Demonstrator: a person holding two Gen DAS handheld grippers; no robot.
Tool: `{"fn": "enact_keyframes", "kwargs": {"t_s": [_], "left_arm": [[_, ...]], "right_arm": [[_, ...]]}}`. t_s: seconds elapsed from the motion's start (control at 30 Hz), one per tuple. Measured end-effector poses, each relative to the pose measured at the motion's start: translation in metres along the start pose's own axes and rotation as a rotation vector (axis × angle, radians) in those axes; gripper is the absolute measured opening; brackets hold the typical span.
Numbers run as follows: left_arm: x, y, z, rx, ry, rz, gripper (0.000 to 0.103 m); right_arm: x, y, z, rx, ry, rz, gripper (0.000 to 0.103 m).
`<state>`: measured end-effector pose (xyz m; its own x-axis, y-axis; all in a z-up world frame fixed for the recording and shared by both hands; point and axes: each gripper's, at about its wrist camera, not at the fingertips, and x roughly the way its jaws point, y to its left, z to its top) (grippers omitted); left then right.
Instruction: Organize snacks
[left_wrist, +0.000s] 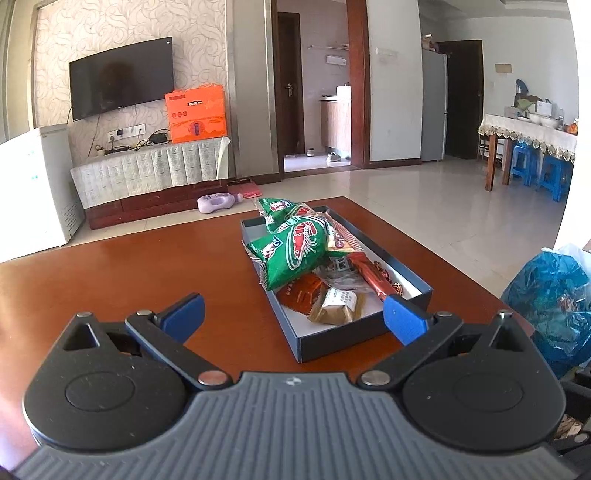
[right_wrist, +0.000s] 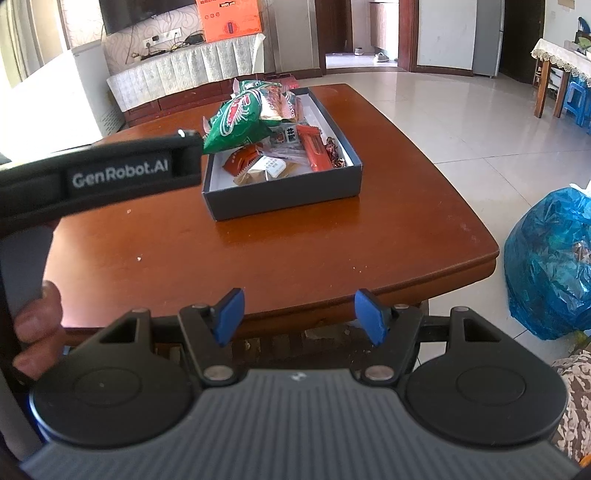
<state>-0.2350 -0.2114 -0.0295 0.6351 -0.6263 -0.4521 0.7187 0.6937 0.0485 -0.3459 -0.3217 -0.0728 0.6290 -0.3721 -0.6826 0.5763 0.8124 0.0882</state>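
Observation:
A dark blue shallow box (left_wrist: 334, 341) (right_wrist: 280, 197) stands on the brown wooden table (left_wrist: 129, 273) (right_wrist: 258, 251), filled with snacks. Green shrimp-chip bags (left_wrist: 295, 251) (right_wrist: 236, 123) pile at its far end. A red-orange bar (left_wrist: 371, 277) (right_wrist: 314, 149), an orange packet (left_wrist: 299, 293) (right_wrist: 242, 158) and a tan wrapped cake (left_wrist: 336, 306) (right_wrist: 264, 168) lie at its near end. My left gripper (left_wrist: 293, 315) is open just before the box's near wall, empty. My right gripper (right_wrist: 299, 314) is open and empty above the table's near edge, well short of the box.
The left gripper's black body (right_wrist: 107, 177) and a hand (right_wrist: 37, 328) fill the left of the right wrist view. A blue plastic bag (left_wrist: 554, 299) (right_wrist: 550, 258) sits beside the table on the right. Tiled floor, a TV stand (left_wrist: 147, 170) and blue stools (left_wrist: 543, 173) lie beyond.

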Motion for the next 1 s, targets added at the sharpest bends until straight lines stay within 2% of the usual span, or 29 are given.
{"fn": "enact_keyframes", "kwargs": {"t_s": [1.0], "left_arm": [[0.0007, -0.0006, -0.0038, 0.018, -0.011, -0.019, 0.103]], "right_arm": [[0.0027, -0.0001, -0.0003, -0.001, 0.009, 0.007, 0.068]]}}
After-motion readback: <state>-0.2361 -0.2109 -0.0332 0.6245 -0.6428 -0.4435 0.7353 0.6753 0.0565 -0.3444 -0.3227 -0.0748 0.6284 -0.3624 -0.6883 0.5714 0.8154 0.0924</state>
